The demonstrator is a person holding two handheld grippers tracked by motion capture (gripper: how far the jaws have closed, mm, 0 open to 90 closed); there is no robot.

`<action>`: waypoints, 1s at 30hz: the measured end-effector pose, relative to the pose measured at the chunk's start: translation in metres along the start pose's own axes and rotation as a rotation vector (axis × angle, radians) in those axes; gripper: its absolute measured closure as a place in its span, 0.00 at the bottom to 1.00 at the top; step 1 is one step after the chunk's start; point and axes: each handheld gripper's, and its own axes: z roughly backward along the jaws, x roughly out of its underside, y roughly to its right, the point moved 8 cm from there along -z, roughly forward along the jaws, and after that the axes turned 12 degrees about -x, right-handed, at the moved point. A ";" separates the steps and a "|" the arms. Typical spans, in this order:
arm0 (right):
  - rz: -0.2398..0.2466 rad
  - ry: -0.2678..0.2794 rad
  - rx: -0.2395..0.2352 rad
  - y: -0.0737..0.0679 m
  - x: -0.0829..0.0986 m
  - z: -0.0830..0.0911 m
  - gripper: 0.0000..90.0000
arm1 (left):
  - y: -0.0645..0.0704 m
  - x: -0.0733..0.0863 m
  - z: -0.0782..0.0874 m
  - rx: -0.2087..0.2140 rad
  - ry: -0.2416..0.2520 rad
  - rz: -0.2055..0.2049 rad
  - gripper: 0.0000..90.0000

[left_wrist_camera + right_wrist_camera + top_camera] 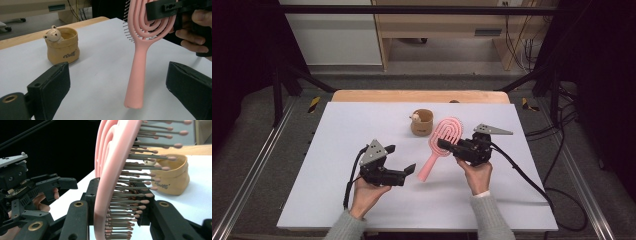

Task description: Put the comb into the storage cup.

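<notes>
A pink hairbrush (438, 146) with an oval, slotted head is held off the white table, handle pointing down toward the person. My right gripper (445, 145) is shut on the brush's head (110, 182), with the bristles (140, 192) facing one jaw. My left gripper (401, 160) is open beside the handle end. In the left gripper view the handle (136, 82) hangs between the wide-apart jaws, touching neither. A small tan pot (422, 122) with a bear figure (53, 35) on its rim stands behind the brush.
The white table top (362, 130) has a wooden edge (419, 96) at the far side. Cables (532, 182) trail from the right gripper off the right side. Dark frame posts and furniture stand beyond the table.
</notes>
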 end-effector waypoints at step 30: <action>0.078 0.008 0.059 -0.004 -0.033 0.012 0.70 | -0.064 0.038 0.041 -0.057 0.014 -0.010 0.04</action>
